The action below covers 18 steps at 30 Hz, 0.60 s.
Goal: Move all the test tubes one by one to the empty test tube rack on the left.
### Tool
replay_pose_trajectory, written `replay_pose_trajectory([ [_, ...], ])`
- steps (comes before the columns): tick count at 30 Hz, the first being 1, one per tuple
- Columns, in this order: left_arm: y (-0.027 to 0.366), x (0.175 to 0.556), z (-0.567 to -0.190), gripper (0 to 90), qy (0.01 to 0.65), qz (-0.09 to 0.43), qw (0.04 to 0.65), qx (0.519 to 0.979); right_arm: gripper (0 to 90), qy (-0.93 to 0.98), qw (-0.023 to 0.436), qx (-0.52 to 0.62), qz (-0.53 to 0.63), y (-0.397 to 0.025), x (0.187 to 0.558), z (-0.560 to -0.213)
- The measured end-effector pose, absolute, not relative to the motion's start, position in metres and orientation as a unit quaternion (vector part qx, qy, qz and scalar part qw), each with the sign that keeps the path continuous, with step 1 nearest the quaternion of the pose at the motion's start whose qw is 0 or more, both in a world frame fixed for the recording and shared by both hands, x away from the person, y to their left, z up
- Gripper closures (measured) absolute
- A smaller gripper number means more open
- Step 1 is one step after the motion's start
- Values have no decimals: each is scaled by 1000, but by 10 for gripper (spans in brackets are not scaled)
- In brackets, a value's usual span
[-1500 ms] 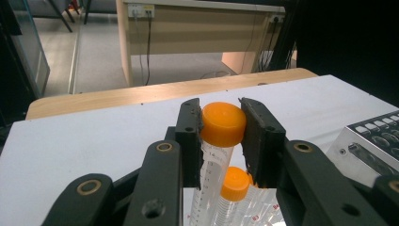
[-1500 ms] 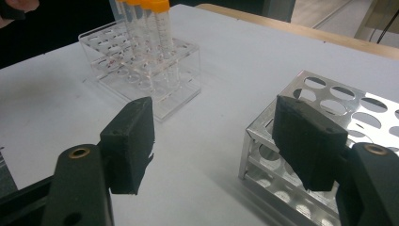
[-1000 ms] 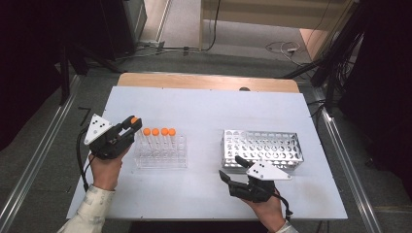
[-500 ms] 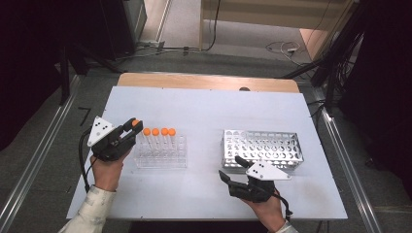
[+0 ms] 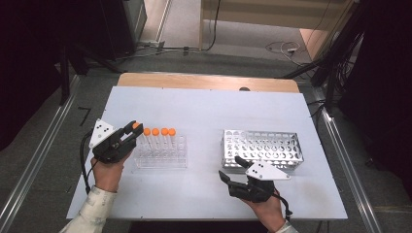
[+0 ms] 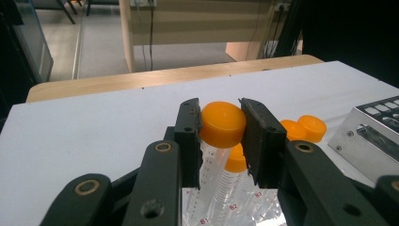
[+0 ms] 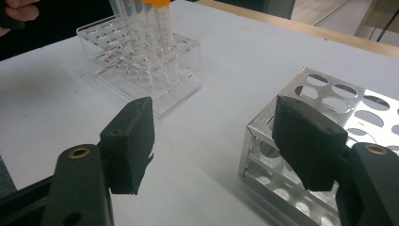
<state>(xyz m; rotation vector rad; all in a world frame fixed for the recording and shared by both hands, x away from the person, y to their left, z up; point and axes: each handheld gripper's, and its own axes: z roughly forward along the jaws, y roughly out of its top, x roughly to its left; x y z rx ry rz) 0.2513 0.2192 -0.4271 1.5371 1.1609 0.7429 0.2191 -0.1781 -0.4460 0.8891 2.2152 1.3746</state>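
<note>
The white table (image 5: 204,121) has plenty of bare room behind and between the two racks. Taking the clear rack (image 5: 163,154) as landmark: the metal rack (image 5: 262,150) stands well to its right, empty as far as I can tell, with open tabletop between them. The right gripper (image 5: 232,171) rests in front of the metal rack, jaws wide apart, holding nothing. The left gripper (image 6: 221,126) sits at the clear rack's left end, jaws clamped on the orange cap of the end tube (image 6: 222,125), which seems partly raised above its neighbours. The step looks like pulling this tube out; next calls for a straight upward lift, clearing the neighbouring tubes (image 5: 163,133).
</note>
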Motion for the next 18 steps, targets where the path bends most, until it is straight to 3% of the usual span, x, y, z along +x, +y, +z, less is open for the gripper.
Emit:
replay_pose_trajectory([
  [6, 219, 252, -430, 678, 484, 306, 512, 640, 289, 790, 193, 316, 489, -178, 219, -446],
  [18, 222, 251, -430, 579, 493, 297, 527, 626, 289, 789, 192, 317, 490, -178, 219, -446],
])
